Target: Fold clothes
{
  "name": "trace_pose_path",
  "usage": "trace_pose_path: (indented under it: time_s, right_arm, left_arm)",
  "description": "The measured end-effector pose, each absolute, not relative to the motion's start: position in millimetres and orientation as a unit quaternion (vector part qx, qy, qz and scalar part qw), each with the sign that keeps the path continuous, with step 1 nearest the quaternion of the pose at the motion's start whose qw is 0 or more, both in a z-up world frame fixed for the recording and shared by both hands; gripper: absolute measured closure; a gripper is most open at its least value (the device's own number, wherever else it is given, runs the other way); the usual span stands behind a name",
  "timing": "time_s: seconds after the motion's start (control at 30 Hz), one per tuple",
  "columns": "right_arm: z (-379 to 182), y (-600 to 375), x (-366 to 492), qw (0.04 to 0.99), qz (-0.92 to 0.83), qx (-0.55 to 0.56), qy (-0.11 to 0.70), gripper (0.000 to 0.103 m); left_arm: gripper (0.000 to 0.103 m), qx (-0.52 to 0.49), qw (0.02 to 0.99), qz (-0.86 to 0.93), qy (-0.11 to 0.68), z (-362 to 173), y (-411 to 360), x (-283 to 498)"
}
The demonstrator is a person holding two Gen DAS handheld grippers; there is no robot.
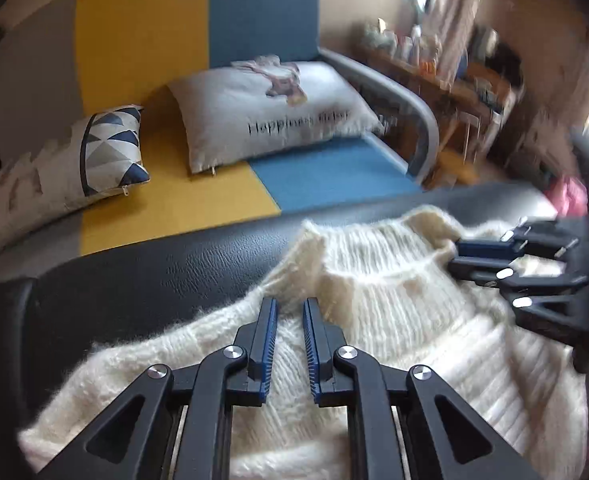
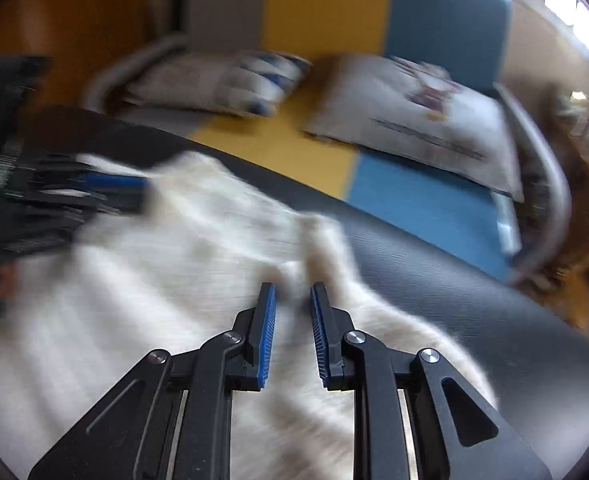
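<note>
Left wrist view: both grippers (image 1: 290,304) (image 2: 292,292) angle down over the sweater (image 1: 394,320), fingers narrowly parted.

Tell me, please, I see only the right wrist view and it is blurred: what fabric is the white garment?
Observer: It is a fluffy cream sweater in ribbed knit.
Operator: Where does my right gripper stand on it?
Observer: The left wrist view shows the right gripper from the side, with its tips at the sweater's far edge.
Operator: Is anything beyond it?
Observer: Yes, something pink lies just past that edge. It is too blurred to name.
</note>
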State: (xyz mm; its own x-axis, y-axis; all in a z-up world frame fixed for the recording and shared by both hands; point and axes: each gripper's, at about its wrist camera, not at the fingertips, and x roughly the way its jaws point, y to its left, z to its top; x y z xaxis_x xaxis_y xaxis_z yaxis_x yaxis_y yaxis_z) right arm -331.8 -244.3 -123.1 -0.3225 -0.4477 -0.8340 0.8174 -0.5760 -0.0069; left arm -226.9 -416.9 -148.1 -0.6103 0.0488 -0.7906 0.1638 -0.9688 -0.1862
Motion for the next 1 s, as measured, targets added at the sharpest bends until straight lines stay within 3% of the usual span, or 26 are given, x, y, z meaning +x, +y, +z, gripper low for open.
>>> trace_pose_path:
  time_s: [0.2, 0.5, 0.73, 1.0]
  right_arm:
    - [-123, -228, -340, 0.392, -0.797, 0.43, 0.162, 0.081]
    - [-72, -150, -304, 0.399, -0.807, 0.424, 0.102, 0.076]
    - [-88, -85, -269, 0.353, -0.813, 0.462, 0.041, 0.076]
    - [-104, -80, -237, 0.326, -0.827, 0.453, 0.072, 0.076]
  left_arm:
    - [0.09, 0.423, 0.041, -0.893, 0.147, -142, -419, -213]
    - [0.086, 0.359, 0.049, -0.92, 0.151, -97, -421, -131]
    - [0.086, 0.366, 0.072, -0.91, 0.178, -105, -420, -58]
    - [0.084, 0.378, 0.106, -0.907, 0.154, -119, -406, -7]
